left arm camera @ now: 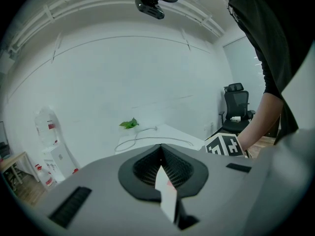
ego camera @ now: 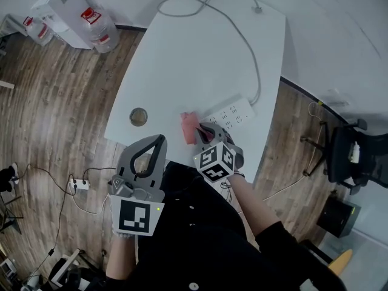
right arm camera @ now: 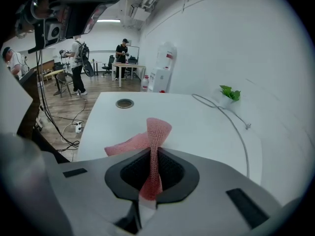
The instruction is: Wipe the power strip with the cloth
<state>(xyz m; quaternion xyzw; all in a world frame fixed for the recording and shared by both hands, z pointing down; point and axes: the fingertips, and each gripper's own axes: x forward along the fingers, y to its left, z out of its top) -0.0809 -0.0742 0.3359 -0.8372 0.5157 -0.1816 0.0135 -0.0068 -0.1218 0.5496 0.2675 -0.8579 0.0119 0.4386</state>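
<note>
The left gripper [left arm camera: 160, 149] is nearest. It hangs off the near edge of the tabletop [ego camera: 194, 59]. Its jaws are pressed together and hold nothing. It has no job right now.

A little farther in, the right gripper [right arm camera: 153, 151] has its jaws closed tight on the pink cloth [ego camera: 189, 126]. One end of the cloth sticks up past the jaws and the rest flops down onto the tabletop by the near edge.

Just past the cloth lies the white power strip [ego camera: 232, 114], close to the near right edge. Its cable [ego camera: 242, 41] runs off toward the far edge. The cloth may be touching the strip's near end, but that is hard to see.

I think the cloth is picked up and the wiping is about to begin. Next, the right gripper needs to press the cloth flat on the strip and slide it along the top. The free left gripper could hold the strip so it does not slip.
</note>
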